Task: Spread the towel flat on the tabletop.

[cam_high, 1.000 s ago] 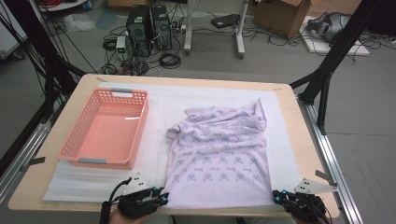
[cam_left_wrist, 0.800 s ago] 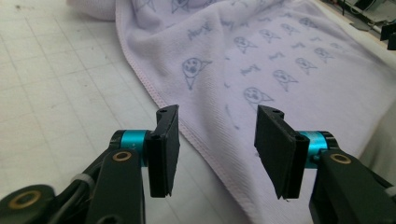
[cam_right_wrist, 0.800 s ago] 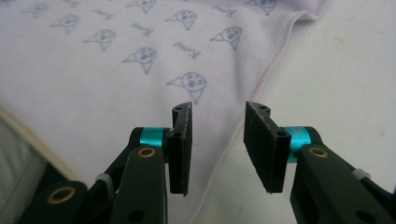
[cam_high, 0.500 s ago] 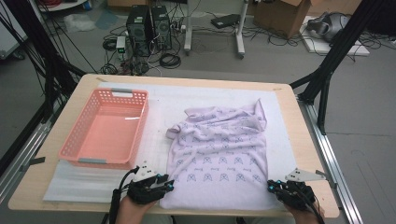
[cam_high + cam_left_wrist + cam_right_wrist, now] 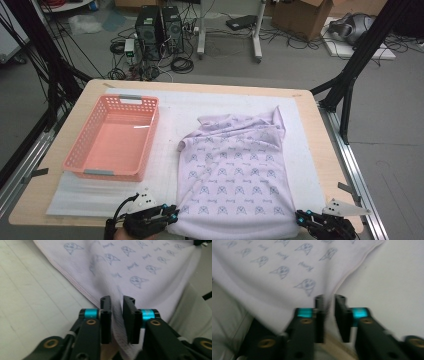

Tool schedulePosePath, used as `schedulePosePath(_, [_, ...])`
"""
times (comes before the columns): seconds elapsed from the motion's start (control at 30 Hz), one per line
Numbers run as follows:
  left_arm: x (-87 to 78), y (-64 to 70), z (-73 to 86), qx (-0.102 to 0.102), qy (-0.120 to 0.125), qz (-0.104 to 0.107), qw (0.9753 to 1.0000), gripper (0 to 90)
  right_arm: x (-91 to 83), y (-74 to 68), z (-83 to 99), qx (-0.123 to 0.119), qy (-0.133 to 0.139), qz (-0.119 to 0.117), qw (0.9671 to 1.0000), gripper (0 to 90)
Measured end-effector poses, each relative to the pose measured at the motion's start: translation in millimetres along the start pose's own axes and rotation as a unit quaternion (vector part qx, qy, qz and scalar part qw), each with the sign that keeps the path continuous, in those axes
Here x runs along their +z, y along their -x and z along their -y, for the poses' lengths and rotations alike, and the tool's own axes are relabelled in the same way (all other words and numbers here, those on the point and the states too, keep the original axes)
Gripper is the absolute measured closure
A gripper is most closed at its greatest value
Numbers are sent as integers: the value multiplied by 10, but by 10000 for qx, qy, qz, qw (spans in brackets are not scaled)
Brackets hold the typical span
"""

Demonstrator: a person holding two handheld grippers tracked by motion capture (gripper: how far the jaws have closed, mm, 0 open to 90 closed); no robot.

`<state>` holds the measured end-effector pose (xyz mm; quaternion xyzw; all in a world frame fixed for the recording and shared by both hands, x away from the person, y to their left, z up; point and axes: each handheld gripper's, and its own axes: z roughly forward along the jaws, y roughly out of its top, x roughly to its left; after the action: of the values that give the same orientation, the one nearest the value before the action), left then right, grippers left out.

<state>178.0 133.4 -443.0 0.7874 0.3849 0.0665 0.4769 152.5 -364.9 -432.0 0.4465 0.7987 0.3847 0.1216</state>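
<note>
I'm bracketing the near hem corners of the lilac shirt with my left hand-held gripper and right hand-held gripper; both are parted, cloth between the jaws, not clamped. Risk: the bite is shallow, so the hem could slip free on lifting. The right gripper view is blurred, so its depth is uncertain.

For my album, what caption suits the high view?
Two hand-held tools, left and right, at the near corners of a lilac printed garment beside a pink basket.

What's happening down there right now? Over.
Left gripper and right gripper each straddle a near corner of the lilac garment, jaws slightly apart. Pink basket off left.
</note>
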Motion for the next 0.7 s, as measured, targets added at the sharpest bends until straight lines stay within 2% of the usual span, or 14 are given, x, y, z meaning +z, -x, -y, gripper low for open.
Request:
schedulePosePath(0.03, [11, -30, -29, -82, 119, -85, 9999, 609, 9, 0, -23, 26, 21, 73, 10000, 705])
schedulePosePath(0.07, [22, -66, -58, -187, 209, -116, 9995, 552, 19, 2, -52, 13, 50, 114, 9999, 681])
schedulePosePath(0.13, [77, -117, -106, -223, 335, -219, 9989, 509, 63, -1, -118, -54, 91, 197, 9998, 640])
schedulePosePath(0.27, [261, -221, -189, -284, 268, -443, 9983, 462, 241, 31, -261, -111, 93, 351, 9993, 601])
schedulePosePath(0.3, [306, -236, -209, -259, 225, -469, 9983, 463, 295, 54, -291, -85, 93, 410, 9991, 599])
schedulePosePath(0.37, [391, -218, -231, -110, 41, -648, 9978, 468, 416, 95, -341, -111, -29, 526, 9986, 605])
schedulePosePath(0.4, [433, -190, -229, -4, -47, -636, 9980, 480, 450, 109, -349, -118, -74, 550, 9984, 619])
schedulePosePath(0.43, [461, -146, -219, 198, -65, -726, 9971, 497, 489, 124, -354, -103, -135, 555, 9983, 640])
schedulePosePath(0.47, [469, -106, -211, 378, -84, -926, 9949, 533, 509, 141, -349, -130, -103, 557, 9983, 672])
schedulePosePath(0.5, [473, -85, -200, 497, -62, -1046, 9933, 620, 505, 145, -344, -91, -71, 549, 9984, 740])
schedulePosePath(0.53, [466, -85, -195, 501, -58, -1040, 9933, 699, 497, 150, -334, -77, -71, 450, 9989, 843])
schedulePosePath(0.57, [456, -83, -193, 507, -88, -975, 9939, 792, 491, 152, -324, -70, -60, 312, 9995, 855])
schedulePosePath(0.6, [439, -68, -190, 539, -129, -987, 9936, 864, 484, 149, -315, -95, -53, 304, 9995, 864])
schedulePosePath(0.7, [342, -59, -150, 312, -167, -887, 9954, 872, 417, 138, -273, -82, -79, 179, 9998, 873])
